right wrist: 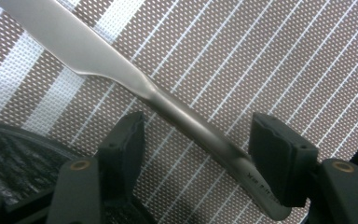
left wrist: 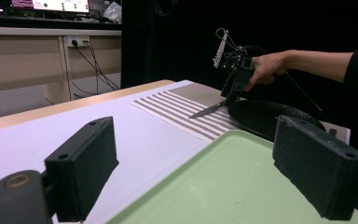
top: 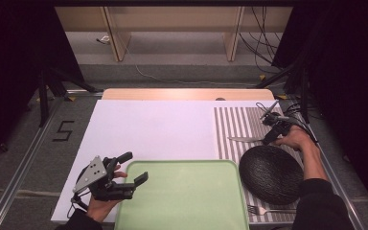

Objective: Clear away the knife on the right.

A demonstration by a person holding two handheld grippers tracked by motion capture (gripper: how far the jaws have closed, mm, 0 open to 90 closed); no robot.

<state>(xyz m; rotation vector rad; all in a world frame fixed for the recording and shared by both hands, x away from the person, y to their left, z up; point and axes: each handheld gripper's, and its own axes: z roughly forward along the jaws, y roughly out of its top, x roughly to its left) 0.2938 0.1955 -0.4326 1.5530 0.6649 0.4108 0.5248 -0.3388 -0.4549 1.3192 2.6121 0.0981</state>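
Observation:
A silver knife [top: 244, 139] lies on the striped placemat [top: 230, 124], just beyond the black plate [top: 270, 172]. My right gripper [top: 267, 140] points down at its handle end. In the right gripper view the knife [right wrist: 121, 70] runs diagonally between the jaws of that gripper [right wrist: 199, 122]; the left pad stands apart from the handle, and the handle's end lies by the right pad. My left gripper [top: 135, 166] is held open and empty at the left edge of the green tray [top: 182, 196]. From the left gripper [left wrist: 196, 140] I see the knife [left wrist: 207, 111] and the right gripper [left wrist: 230, 95] far off.
A fork [top: 268, 210] lies on the placemat in front of the plate, near the table's front edge. The green tray holds nothing. The white table top [top: 148, 129] stretches beyond the tray. Black curtains, tripod legs and cables flank the table.

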